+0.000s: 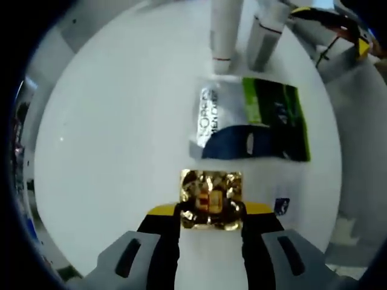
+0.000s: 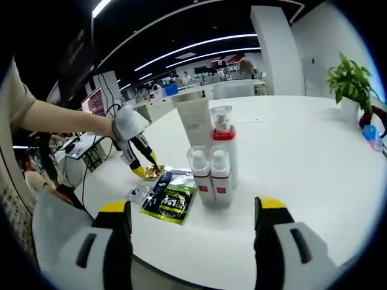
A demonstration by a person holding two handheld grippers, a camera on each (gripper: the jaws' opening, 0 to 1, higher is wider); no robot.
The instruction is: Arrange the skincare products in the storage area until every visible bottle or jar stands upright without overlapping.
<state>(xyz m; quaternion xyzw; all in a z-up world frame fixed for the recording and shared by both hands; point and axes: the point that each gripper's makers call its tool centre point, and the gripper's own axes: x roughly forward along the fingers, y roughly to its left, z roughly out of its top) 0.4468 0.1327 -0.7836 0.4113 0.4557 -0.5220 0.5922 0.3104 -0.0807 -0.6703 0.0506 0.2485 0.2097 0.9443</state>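
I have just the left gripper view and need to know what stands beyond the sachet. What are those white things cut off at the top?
Observer: They are skincare containers. In the right gripper view an upright white tube stands behind a tall pump bottle with a red band.
Operator: Anything else in that group?
Observer: Yes, two shorter white bottles with red bands stand upright side by side in front of the tall one, close together.
Operator: Is the right gripper busy?
Observer: No. The right gripper is open with nothing between its jaws, back from the bottles near the table edge.
Operator: And mine?
Observer: The left gripper tips down onto the gold packet, beside the green and black sachet.
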